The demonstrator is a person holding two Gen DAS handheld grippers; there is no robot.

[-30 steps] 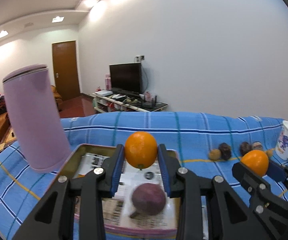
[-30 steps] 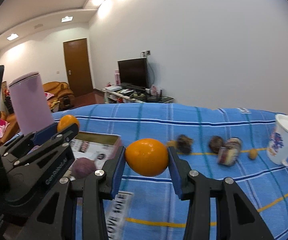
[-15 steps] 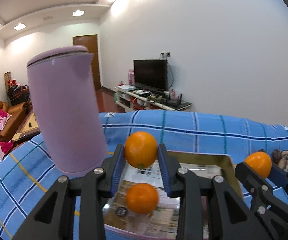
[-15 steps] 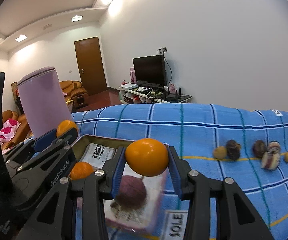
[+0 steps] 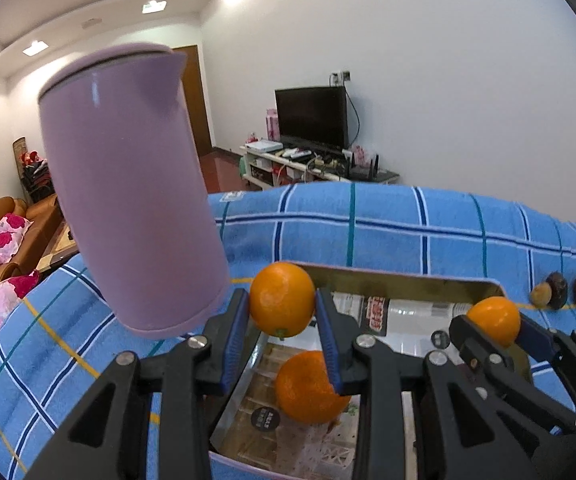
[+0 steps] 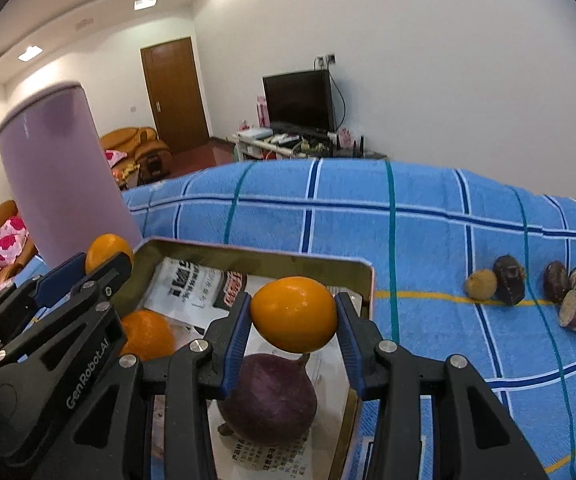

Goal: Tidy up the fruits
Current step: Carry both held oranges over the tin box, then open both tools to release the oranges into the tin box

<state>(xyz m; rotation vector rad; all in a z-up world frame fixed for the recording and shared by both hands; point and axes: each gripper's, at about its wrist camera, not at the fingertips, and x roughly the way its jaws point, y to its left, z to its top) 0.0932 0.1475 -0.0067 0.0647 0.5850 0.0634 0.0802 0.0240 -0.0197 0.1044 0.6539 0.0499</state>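
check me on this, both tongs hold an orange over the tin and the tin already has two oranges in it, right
Not quite. The tin holds one orange and a purple fruit, as the right wrist view shows. Both tongs do hold oranges over it.

"GenRobot.AI" on the left claw (image 6: 104,268), Chinese print in the tray (image 6: 362,280) unreadable

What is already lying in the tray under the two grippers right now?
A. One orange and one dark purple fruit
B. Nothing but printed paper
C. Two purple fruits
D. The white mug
A: in the right wrist view an orange and a dark purple fruit lie on the printed paper inside the tray, while each gripper holds its own orange above.
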